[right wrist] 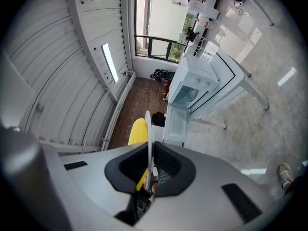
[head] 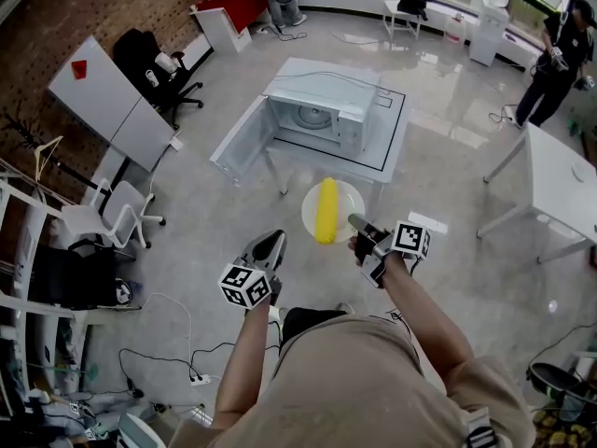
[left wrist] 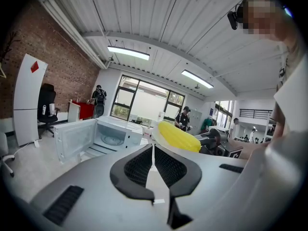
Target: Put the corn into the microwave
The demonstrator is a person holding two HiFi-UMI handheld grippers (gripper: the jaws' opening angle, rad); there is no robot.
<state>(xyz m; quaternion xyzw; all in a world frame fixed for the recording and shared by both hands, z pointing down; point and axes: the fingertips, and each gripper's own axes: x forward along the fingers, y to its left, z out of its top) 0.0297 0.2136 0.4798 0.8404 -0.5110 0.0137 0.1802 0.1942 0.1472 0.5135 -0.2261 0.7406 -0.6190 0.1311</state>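
Observation:
A yellow corn cob (head: 326,211) lies on a round white plate (head: 352,201) held in the air in front of me. My right gripper (head: 359,224) is shut on the plate's near right rim. In the right gripper view the plate (right wrist: 147,129) shows edge-on between the jaws, with the corn (right wrist: 138,131) to its left. My left gripper (head: 273,243) is shut on nothing, just left of the plate and below it. The white microwave (head: 322,115) stands on a low white table (head: 394,129) farther ahead, its door (head: 244,138) swung open to the left. The left gripper view shows the corn (left wrist: 179,136) and the open microwave (left wrist: 113,134).
Another white table (head: 560,185) stands to the right, and a person (head: 560,54) stands far right. A black office chair (head: 159,68), a white panel (head: 112,101) and a white chair (head: 117,217) are at the left. Cables (head: 187,362) trail over the floor near my feet.

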